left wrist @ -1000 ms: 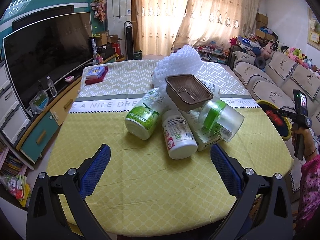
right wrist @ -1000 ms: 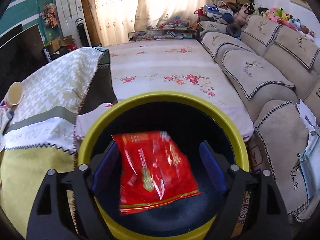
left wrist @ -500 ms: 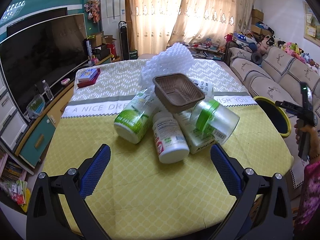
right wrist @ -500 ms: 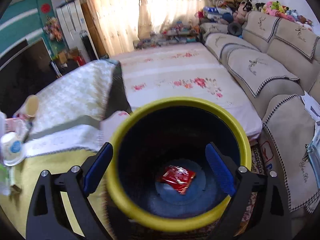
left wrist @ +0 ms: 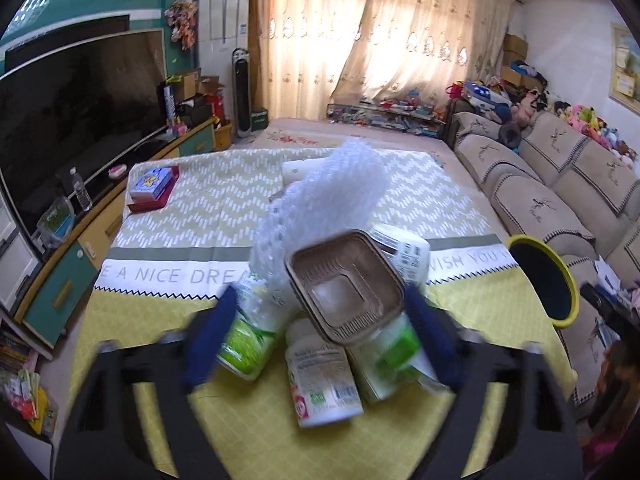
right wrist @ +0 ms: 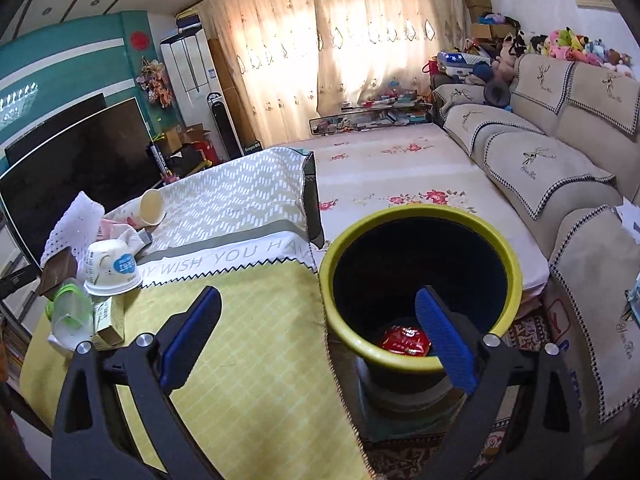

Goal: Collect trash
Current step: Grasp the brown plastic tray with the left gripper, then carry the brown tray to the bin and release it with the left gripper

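Note:
A pile of trash lies on the yellow tablecloth [left wrist: 248, 424]: a brown plastic tray [left wrist: 345, 285], bubble wrap [left wrist: 320, 196], a green-labelled bottle [left wrist: 246, 336], a white bottle [left wrist: 322, 384] and a green-lidded clear jar [left wrist: 394, 352]. My left gripper [left wrist: 320, 332] is open, its blue fingers on either side of the pile, blurred by motion. My right gripper [right wrist: 318, 336] is open and empty, beside the yellow-rimmed bin [right wrist: 420, 284]. A red wrapper [right wrist: 404, 340] lies at the bin's bottom. The bin [left wrist: 542, 280] also shows in the left wrist view.
A red box with a blue pack [left wrist: 152, 188] lies at the table's far left. A paper cup [right wrist: 150, 208] and a white tub [right wrist: 112, 268] lie on the cloth. A TV [left wrist: 72, 120] stands left; a sofa [right wrist: 560, 168] runs along the right.
The red wrapper left my right gripper and fell to the bin's bottom; that gripper pulled back and up. My left gripper moved forward until its fingers flank the pile.

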